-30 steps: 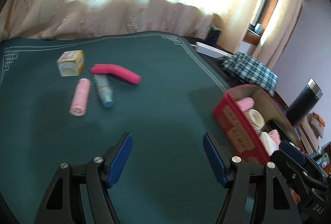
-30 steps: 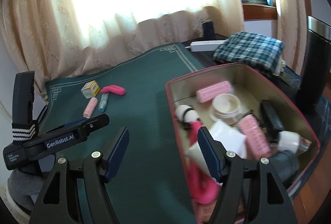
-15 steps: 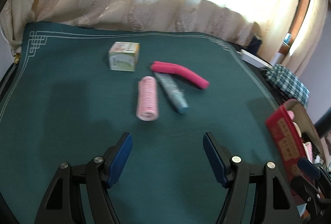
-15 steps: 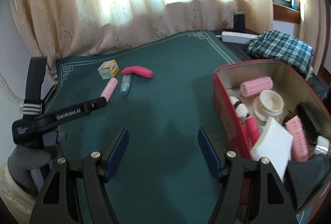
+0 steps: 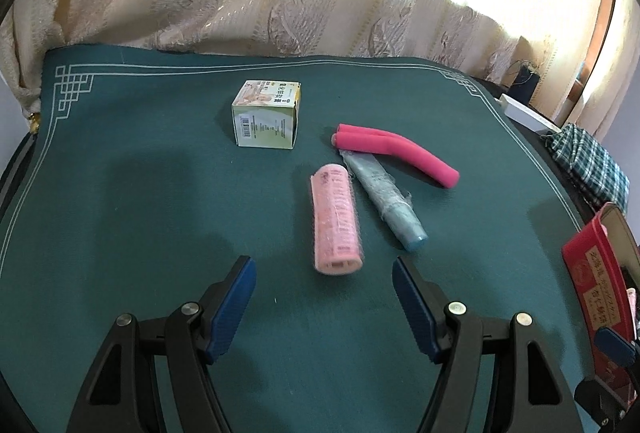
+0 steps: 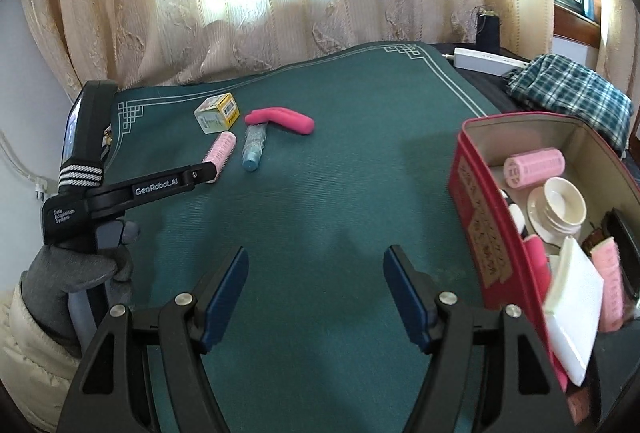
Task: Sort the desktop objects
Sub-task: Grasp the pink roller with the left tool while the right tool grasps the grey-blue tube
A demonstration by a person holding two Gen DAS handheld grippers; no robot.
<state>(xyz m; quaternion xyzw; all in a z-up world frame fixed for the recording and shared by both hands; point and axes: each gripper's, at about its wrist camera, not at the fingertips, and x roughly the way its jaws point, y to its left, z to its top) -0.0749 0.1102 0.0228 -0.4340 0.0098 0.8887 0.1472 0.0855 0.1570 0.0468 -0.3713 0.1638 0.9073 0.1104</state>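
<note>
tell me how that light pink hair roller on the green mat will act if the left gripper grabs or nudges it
The pink hair roller is a cylinder lying on its side on the green mat, so a sideways nudge would probably roll it. It looks hollow at the near end, so likely light and a bit squashable. Its bristly surface should resist slipping between the open left gripper pads.

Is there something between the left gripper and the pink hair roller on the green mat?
Nothing visible. The left gripper is open and empty, and only bare green mat lies between its fingertips and the pink hair roller. The blue tube lies beside the roller, not in front.
</note>
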